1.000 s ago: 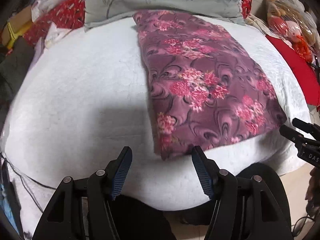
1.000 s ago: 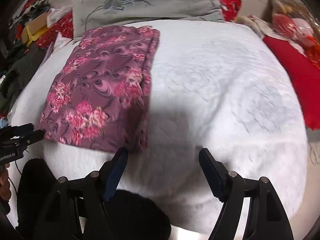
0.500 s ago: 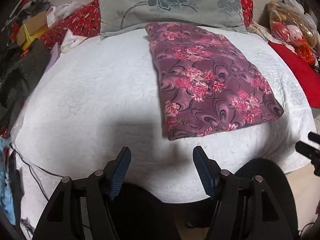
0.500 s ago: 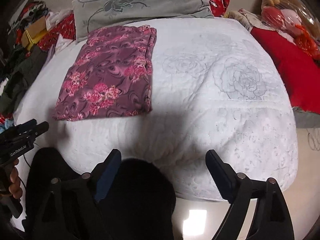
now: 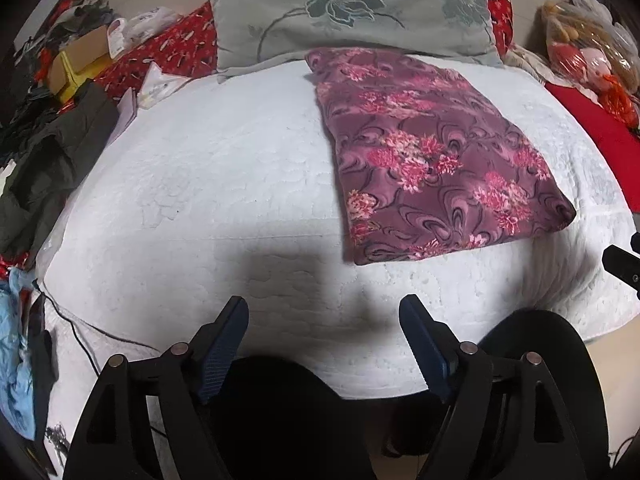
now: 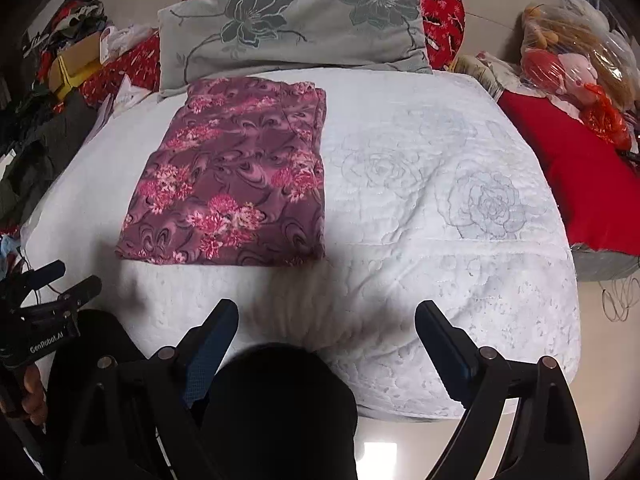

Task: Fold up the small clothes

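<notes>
A purple garment with pink flowers [image 5: 432,156] lies folded into a flat rectangle on the white bedspread [image 5: 208,168]. It also shows in the right wrist view [image 6: 236,176], left of the bed's middle. My left gripper [image 5: 324,320] is open and empty, held off the near edge of the bed, below and left of the garment. My right gripper [image 6: 326,322] is open and empty, also off the near edge, below and right of the garment. The left gripper [image 6: 52,284] shows at the left edge of the right wrist view.
A grey flowered pillow [image 5: 352,8] lies at the head of the bed behind the garment. Dark clothes and boxes [image 5: 48,128] pile up at the left. A red cloth [image 6: 576,184] and bagged toys [image 6: 576,52] lie at the right. My dark-clad knees [image 6: 276,404] are below the grippers.
Both grippers have pulled back and up from the garment's near corners. The folded garment lies further off in both views and has not moved on the bed.
</notes>
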Motion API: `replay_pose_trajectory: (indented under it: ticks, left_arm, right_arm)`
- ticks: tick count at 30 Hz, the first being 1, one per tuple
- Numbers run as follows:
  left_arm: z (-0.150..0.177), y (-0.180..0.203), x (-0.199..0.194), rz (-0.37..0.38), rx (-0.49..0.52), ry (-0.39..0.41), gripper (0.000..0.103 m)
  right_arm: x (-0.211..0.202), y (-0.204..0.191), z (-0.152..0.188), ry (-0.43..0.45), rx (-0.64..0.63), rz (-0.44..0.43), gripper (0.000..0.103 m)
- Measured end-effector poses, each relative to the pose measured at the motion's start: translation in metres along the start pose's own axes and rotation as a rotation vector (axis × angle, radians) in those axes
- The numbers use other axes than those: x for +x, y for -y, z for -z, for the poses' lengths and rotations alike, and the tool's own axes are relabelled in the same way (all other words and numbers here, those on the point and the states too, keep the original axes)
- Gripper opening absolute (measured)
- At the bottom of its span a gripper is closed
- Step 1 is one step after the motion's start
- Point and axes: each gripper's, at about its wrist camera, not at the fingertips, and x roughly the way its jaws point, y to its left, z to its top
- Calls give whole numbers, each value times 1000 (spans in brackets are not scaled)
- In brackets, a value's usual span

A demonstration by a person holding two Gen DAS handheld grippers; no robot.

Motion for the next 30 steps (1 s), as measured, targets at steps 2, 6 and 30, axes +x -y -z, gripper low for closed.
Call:
replay_pose_trajectory:
  ticks: [2,6,30]
  left_arm:
    - [2,3,-1,-1,3,5,78]
    - [2,9,-3,6,10,6,78]
    - [3,25,-26,30,2,37,78]
  right_arm:
    - [-1,1,-1,5,12,-2,91]
    - [-11,2,-3,52,20,16,92]
    - [-45,8,-1,239,-2,99,102]
